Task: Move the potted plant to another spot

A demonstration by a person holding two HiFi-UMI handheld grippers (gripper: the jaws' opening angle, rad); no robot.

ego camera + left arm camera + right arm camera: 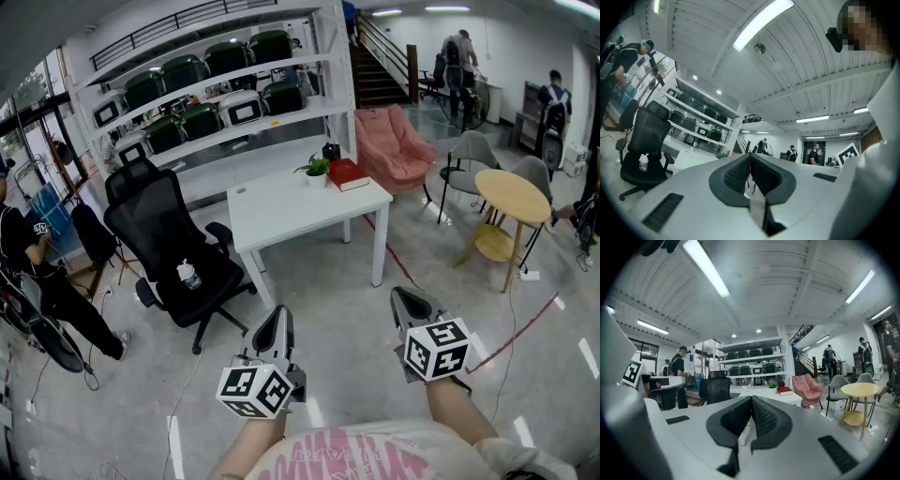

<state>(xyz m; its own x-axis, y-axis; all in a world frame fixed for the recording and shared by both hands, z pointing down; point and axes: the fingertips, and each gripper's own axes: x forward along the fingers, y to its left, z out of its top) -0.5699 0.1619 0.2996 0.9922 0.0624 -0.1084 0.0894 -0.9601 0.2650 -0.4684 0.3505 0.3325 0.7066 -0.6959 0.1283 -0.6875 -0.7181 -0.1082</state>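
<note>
While left gripper, right gripper hang closed | 1 potted plant | 1 book

Left gripper, right gripper grey — black-white marker cubes; pink shirt.

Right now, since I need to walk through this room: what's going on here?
A person stands on the open floor with a gripper in each hand. The left gripper and the right gripper are both shut and empty, held out in front, apart from the white table ahead. The plant sits near the table's far corner beside a red book, untouched. Moving it has not yet begun.
</note>
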